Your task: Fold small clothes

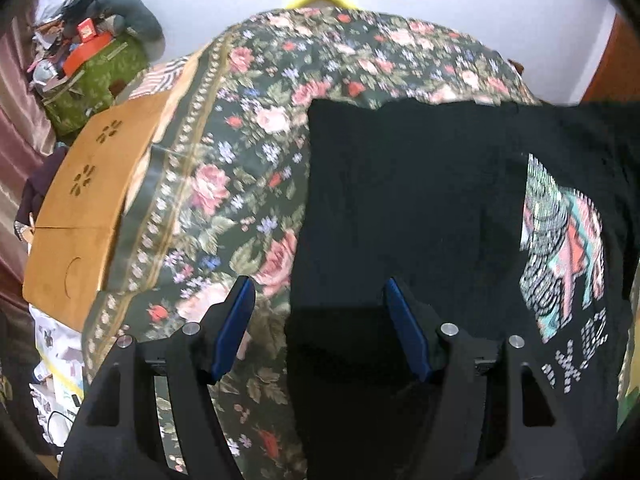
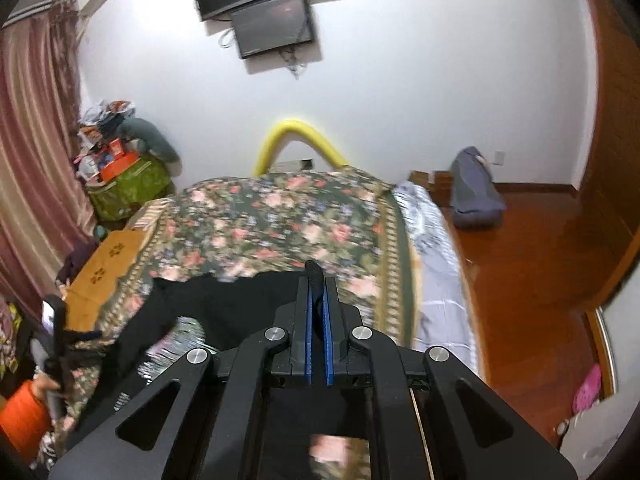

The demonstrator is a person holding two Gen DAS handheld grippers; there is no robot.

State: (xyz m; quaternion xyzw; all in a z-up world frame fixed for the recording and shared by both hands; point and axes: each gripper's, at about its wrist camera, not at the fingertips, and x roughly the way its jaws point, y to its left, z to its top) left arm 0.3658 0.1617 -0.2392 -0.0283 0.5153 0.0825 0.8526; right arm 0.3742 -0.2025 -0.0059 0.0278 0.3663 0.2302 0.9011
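A black T-shirt (image 1: 400, 208) with a pink, teal and white print (image 1: 564, 248) lies on the floral bedspread (image 1: 248, 128). My left gripper (image 1: 318, 282) hovers over the shirt's left edge. It is open, its blue pads (image 1: 236, 320) wide apart, one over the bedspread and one over the black cloth. Nothing is pinched between them. In the right wrist view my right gripper (image 2: 316, 280) is shut on a fold of the black T-shirt (image 2: 240, 304). A dark strip of cloth sticks out past its tips, and the shirt drapes down from it to the bed.
A brown cardboard box (image 1: 88, 208) lies against the bed's left edge, with a green bag (image 1: 96, 80) piled with clutter behind it. A yellow curved bar (image 2: 296, 140) stands at the bed's far end. Right of the bed are a wooden floor (image 2: 520, 264) and a grey bag (image 2: 476, 192).
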